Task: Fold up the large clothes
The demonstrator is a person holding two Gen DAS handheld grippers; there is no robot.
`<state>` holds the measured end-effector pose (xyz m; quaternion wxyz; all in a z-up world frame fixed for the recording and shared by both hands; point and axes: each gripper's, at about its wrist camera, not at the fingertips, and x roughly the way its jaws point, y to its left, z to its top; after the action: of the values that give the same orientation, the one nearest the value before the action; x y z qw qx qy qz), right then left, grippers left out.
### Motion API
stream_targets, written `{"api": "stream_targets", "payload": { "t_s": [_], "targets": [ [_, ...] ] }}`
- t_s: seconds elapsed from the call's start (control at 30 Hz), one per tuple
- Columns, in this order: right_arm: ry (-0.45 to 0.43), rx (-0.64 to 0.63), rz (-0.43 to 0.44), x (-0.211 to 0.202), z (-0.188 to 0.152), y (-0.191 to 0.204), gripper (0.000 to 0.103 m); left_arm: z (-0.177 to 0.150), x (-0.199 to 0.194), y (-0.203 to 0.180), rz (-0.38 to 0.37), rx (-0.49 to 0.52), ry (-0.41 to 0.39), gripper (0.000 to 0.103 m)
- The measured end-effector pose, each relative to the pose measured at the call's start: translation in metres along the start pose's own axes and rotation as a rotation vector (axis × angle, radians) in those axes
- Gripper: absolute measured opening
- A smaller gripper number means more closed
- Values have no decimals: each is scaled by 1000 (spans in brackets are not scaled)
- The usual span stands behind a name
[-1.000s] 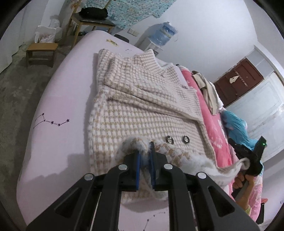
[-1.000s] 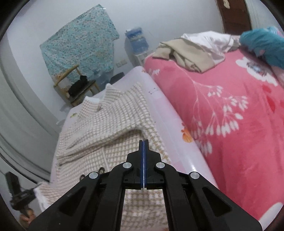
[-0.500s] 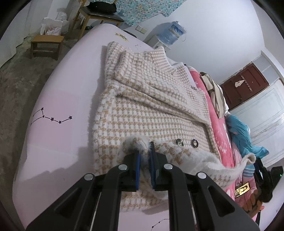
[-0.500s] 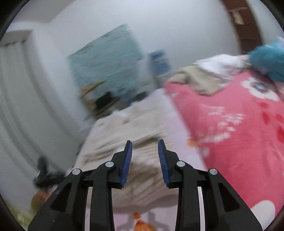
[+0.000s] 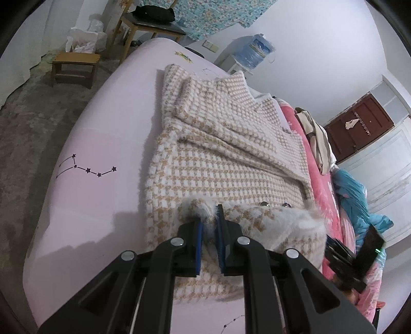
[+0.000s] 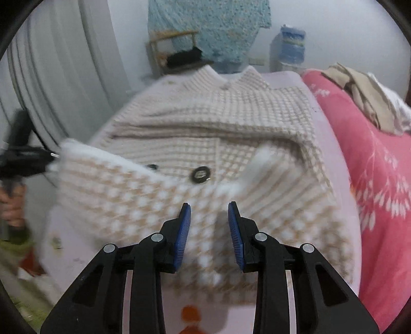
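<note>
A cream and tan houndstooth coat (image 5: 226,159) lies on the pale pink bed (image 5: 84,164), its sleeves folded over the front. My left gripper (image 5: 208,221) is shut on the coat's fluffy hem corner and holds it lifted above the bed. In the right wrist view the coat (image 6: 205,133) fills the middle, with the lifted hem at the left held by the left gripper (image 6: 52,155). My right gripper (image 6: 209,215) is open and empty, just above the hem's near edge. It also shows at the right edge of the left wrist view (image 5: 352,257).
A red floral blanket (image 6: 372,179) with a beige garment (image 6: 359,90) lies to the right of the coat. A wooden stool (image 5: 74,65), a table (image 5: 151,24) and a water dispenser (image 5: 254,51) stand beyond the bed. A dark door (image 5: 359,128) is far right.
My right gripper let go of the hem corner, opened and swung left to face the coat's middle. The left gripper kept its hold and moved the hem forward over the coat.
</note>
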<state>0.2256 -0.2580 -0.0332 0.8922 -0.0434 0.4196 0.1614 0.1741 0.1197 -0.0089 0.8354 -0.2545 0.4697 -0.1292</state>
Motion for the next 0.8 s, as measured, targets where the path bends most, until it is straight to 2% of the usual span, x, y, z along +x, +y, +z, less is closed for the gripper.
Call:
{"api": "stream_targets", "payload": {
  "t_s": [0.07, 0.23, 0.27, 0.3, 0.33, 0.47, 0.53, 0.63, 0.8],
  "targets": [
    [4, -15, -43, 8, 3, 5, 30, 1, -3, -2, -11, 6, 6, 12],
    [-28, 21, -79, -4, 0, -3, 30, 3, -12, -3, -43, -9, 8, 28],
    [-38, 34, -78, -10, -2, -4, 31, 3, -14, -2, -45, -14, 2, 35],
    [-44, 43, -76, -13, -1, -7, 32, 4, -16, -1, -34, -17, -10, 47],
    [-56, 50, -77, -19, -3, -8, 36, 6, -21, 0, -21, -20, -32, 50],
    [-109, 84, -101, -47, -11, -19, 49, 15, -40, 6, -14, -19, -100, 52],
    [-119, 105, -107, -53, -11, -29, 52, 15, -47, 4, 8, 20, -127, 53],
    [-109, 133, -121, -50, -4, -52, 52, 13, -47, -4, 46, 109, -131, 54],
    [-42, 190, -12, -26, 11, -91, 52, 1, -25, -26, 149, 300, -101, 54]
  ]
}}
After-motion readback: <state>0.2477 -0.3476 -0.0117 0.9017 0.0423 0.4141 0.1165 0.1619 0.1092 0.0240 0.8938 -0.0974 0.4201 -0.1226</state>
